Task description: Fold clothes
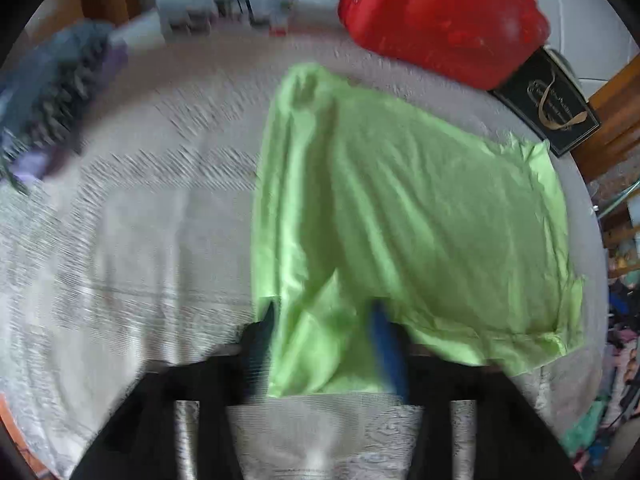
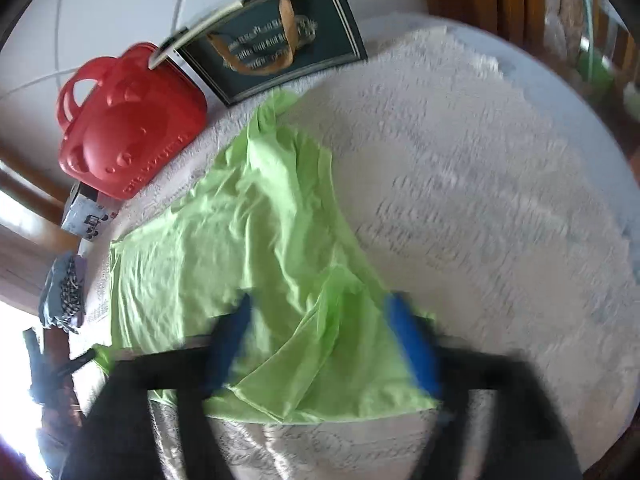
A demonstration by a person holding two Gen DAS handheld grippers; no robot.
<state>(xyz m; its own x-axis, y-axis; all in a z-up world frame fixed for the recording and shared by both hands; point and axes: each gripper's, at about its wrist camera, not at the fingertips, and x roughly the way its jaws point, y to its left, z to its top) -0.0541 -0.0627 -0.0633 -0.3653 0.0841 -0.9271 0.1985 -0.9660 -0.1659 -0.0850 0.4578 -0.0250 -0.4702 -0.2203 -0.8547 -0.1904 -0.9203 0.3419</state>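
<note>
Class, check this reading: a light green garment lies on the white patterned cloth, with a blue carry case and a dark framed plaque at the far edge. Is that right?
Not quite: the carry case is red, not blue, as the right wrist view shows clearly. The rest holds: the light green garment lies on the white patterned cloth, and the dark framed plaque sits at the far edge beside the case.

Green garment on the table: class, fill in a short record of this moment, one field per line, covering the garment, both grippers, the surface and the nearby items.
Garment: green garment, spread out, wrinkled
Surface: white patterned tablecloth
Left gripper: fingers apart, cloth between them
Right gripper: fingers apart, cloth between them
Far edge: red bag, dark framed plaque
Side: grey-purple clothes
Image quality: motion-blurred
</note>
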